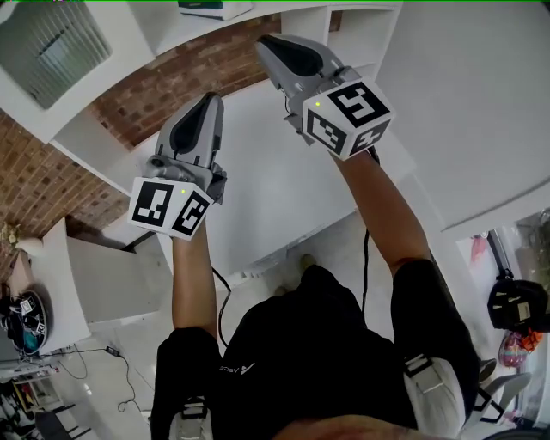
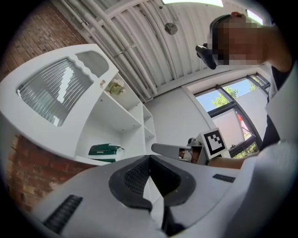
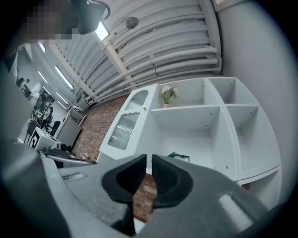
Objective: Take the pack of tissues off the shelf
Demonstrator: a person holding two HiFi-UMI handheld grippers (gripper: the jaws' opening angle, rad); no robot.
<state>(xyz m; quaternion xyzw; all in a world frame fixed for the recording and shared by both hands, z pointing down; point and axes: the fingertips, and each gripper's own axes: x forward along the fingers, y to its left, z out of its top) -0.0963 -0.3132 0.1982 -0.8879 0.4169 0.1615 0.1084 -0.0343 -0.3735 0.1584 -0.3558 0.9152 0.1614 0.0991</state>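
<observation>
The pack of tissues, green and white, lies on a board of the white shelf unit at the top edge of the head view. It also shows as the green pack in an open compartment, and its top peeks over the right jaws. My left gripper is raised below and left of the pack, shut with the pads touching and nothing between them. My right gripper is higher and closer to the pack. Its jaws stand a thin slit apart, with nothing in it.
A brick wall runs behind and left of the shelf unit. A frosted glass door closes the unit's left part. A small plant stands in an upper compartment. Cables lie on the floor below.
</observation>
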